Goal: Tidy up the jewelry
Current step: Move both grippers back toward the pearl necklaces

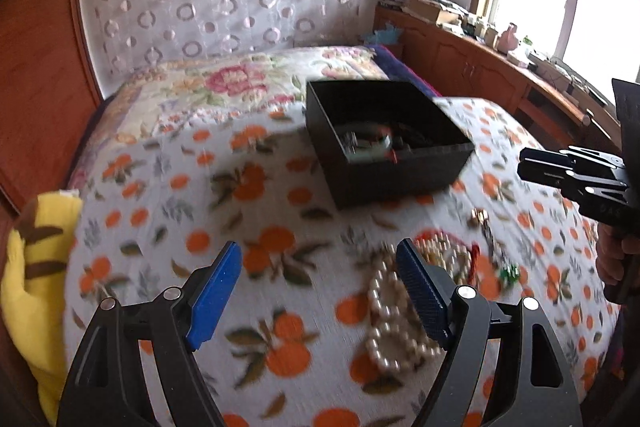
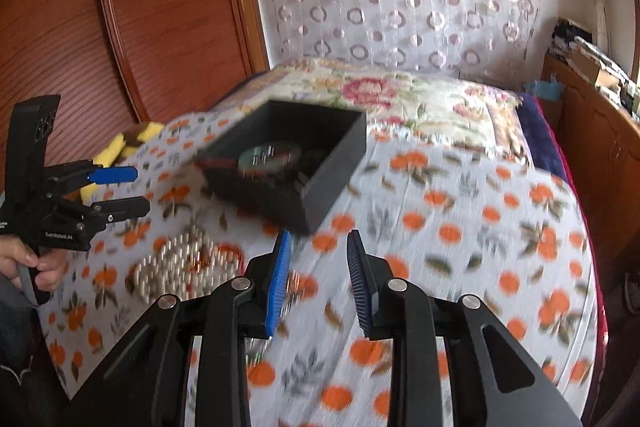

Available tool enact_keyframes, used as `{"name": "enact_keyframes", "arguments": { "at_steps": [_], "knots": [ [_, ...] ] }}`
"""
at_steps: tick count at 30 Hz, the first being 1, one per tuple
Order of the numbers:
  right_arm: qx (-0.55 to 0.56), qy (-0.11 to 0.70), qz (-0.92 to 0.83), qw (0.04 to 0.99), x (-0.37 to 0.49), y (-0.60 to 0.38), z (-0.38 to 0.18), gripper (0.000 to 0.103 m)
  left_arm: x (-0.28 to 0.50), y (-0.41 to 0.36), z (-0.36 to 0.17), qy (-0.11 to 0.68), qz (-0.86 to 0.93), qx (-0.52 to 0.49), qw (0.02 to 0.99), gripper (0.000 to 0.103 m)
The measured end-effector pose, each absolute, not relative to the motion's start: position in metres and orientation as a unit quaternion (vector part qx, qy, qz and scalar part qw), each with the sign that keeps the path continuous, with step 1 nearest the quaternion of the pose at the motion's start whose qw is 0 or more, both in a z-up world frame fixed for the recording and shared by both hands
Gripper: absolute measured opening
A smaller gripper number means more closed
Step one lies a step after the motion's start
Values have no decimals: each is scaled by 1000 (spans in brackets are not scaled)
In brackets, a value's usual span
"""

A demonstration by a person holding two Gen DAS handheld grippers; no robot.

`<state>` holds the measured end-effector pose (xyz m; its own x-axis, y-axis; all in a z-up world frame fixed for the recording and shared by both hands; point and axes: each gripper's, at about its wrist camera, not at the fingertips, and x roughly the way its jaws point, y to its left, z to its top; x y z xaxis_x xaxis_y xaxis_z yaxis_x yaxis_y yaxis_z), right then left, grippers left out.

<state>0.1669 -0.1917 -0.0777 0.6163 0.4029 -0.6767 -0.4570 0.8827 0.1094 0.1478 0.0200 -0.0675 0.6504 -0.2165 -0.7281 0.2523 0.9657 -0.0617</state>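
- My left tongs are wide open over the bed, with nothing between the blue pads.
- My right tongs are partly open, the gap is small, and nothing is in it.
- The pearls lie in a heap on the bed, just by the right pad of my left tongs. The pad hides part of them.
- More beads, some red and green bits among them, lie just past the pearls. The picture is blurry, so I cannot tell what each piece is.
- In my right view the heap is to the left of my right tongs, partly behind the left pad.
- The black box sits open on the bed, past the heap and well apart from it. Some things are inside, too blurry to name.
- One corner of the box points at my right tongs and is near their tips.
- Between my left tongs and the box there is bare blanket with room to move.
- A yellow toy sits at the left edge of the bed.
- A wood cabinet runs along the right side, away from my tongs.
- A hand holds the left tongs at the near edge of the bed.
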Motion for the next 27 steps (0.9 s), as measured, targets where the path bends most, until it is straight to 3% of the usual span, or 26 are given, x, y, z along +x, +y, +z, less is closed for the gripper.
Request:
{"name": "enact_keyframes", "arguments": {
  "at_steps": [6,16,21,23,25,27],
  "knots": [
    [-40,384,241,890,141,-184,-95,32,123,12,-79,408,-149,22,901,71],
    [-59,384,248,887,110,-170,-101,32,105,8,-97,429,-145,32,891,37],
    [-62,382,253,887,102,-167,-101,32,105,6,-102,426,-131,47,894,31],
    [-66,384,254,885,99,-165,-103,32,105,4,-102,425,-130,51,894,15],
    [-69,388,258,882,97,-162,-105,32,101,4,-102,422,-128,55,896,7],
    [-73,390,260,880,96,-160,-108,32,96,5,-99,420,-129,50,897,7]
  ]
}}
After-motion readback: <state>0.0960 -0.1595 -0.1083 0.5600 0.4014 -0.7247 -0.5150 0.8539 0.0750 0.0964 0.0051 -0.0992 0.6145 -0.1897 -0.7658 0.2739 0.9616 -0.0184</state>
